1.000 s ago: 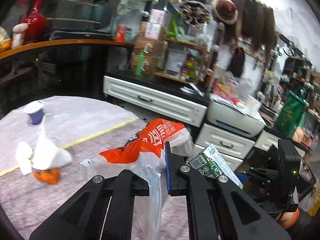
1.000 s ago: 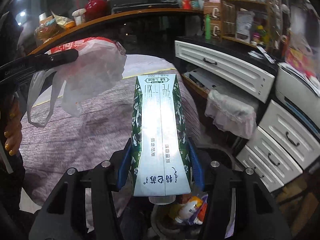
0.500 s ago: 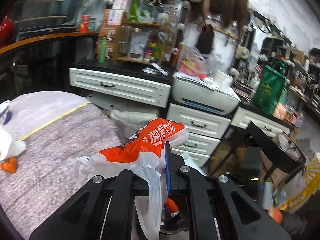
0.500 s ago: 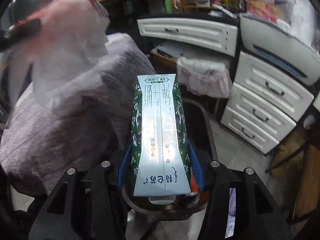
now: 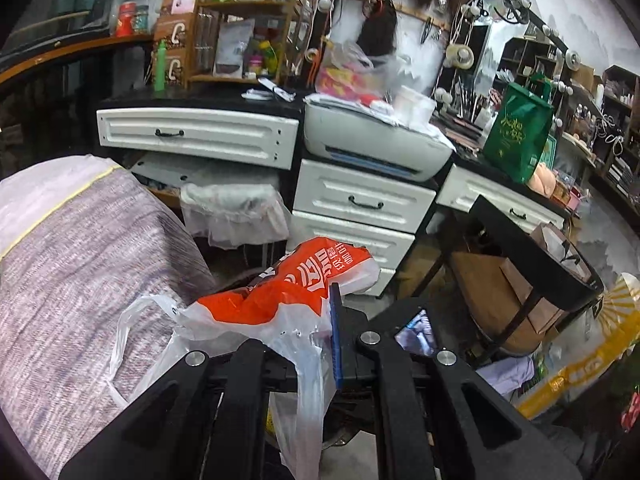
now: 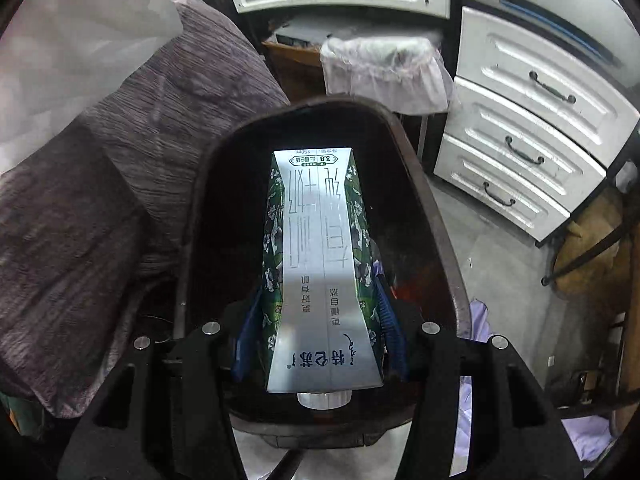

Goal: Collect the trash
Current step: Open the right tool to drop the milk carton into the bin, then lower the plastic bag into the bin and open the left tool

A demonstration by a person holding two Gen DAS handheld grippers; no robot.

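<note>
Two grippers, both loaded. Right gripper: jaws pinched on green-and-white milk carton, held directly above dark bin beside covered bed. Left gripper: jaws pressed together on orange-and-white plastic bag, loose handle trailing. Likely risks: carton tipped onto bin rim if released off-centre; bag snagged on jaw or drifted outside when let go.
</note>
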